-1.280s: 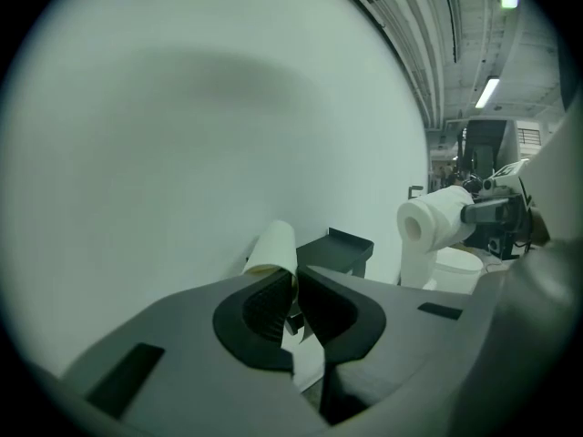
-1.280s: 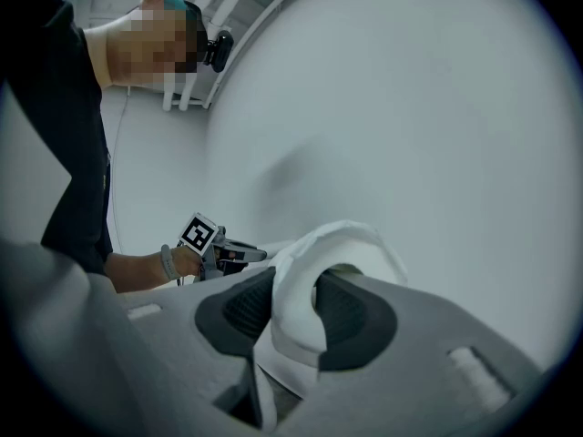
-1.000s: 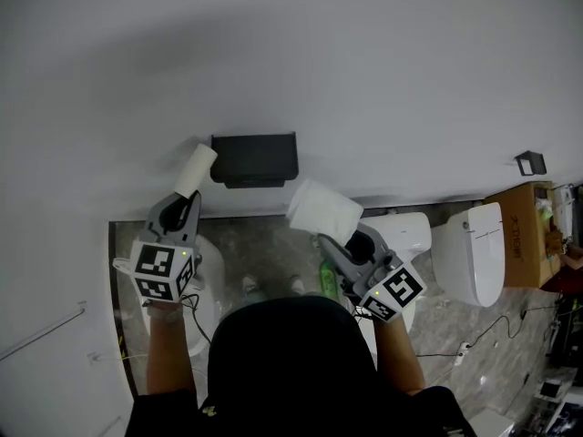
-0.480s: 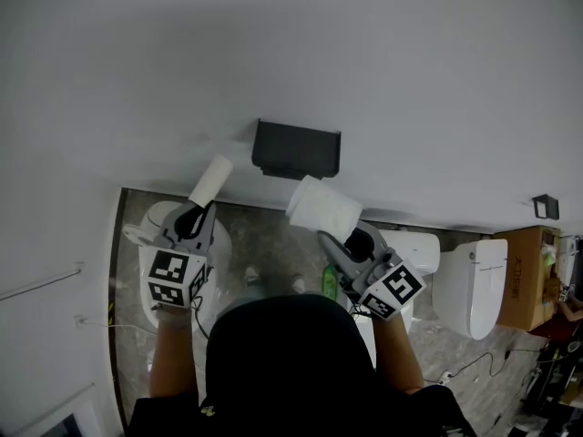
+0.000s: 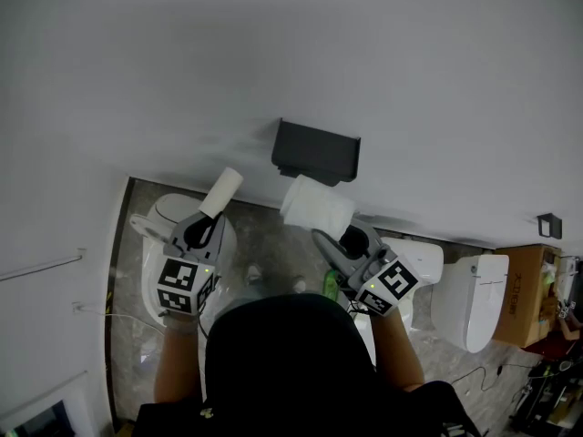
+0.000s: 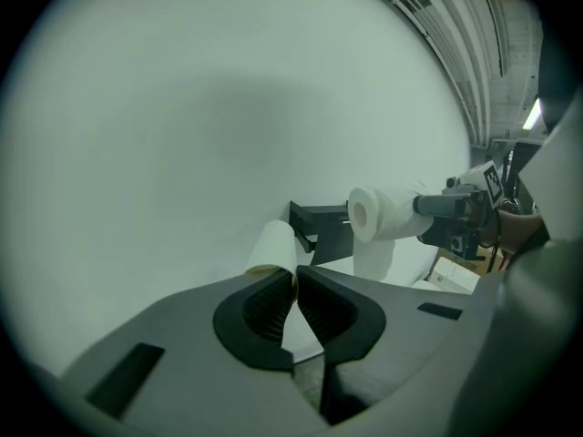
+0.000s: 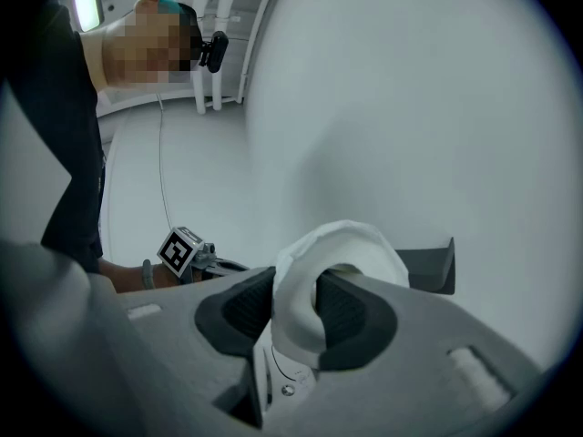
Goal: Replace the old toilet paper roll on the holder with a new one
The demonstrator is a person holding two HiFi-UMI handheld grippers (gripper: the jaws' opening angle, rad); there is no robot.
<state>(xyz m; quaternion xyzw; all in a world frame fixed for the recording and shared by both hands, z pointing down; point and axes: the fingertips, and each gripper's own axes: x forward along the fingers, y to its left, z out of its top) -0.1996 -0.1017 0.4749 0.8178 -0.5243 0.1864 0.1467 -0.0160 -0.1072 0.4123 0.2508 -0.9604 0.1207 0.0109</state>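
Observation:
The black holder (image 5: pixel 315 151) is fixed to the white wall, with no roll on it. My left gripper (image 5: pixel 211 217) is shut on the old roll (image 5: pixel 221 193), a thin pale tube, held left of and below the holder. In the left gripper view the tube (image 6: pixel 273 248) sticks up from between the pads, with the holder (image 6: pixel 323 228) behind it. My right gripper (image 5: pixel 335 239) is shut on the full white new roll (image 5: pixel 316 207), just below the holder. One pad sits inside the roll's (image 7: pixel 337 253) core and one outside; the holder (image 7: pixel 428 267) lies beyond.
A white toilet (image 5: pixel 168 212) stands below the left hand, and two more toilets (image 5: pixel 474 276) stand at the right. A cardboard box (image 5: pixel 537 280) sits at the far right. A green bottle (image 5: pixel 328 285) is on the floor, and a metal bar (image 5: pixel 41 269) is on the left wall.
The old tube has drawn away from the holder, down and to the left. The new roll has shifted left relative to the holder and now sits directly under it.

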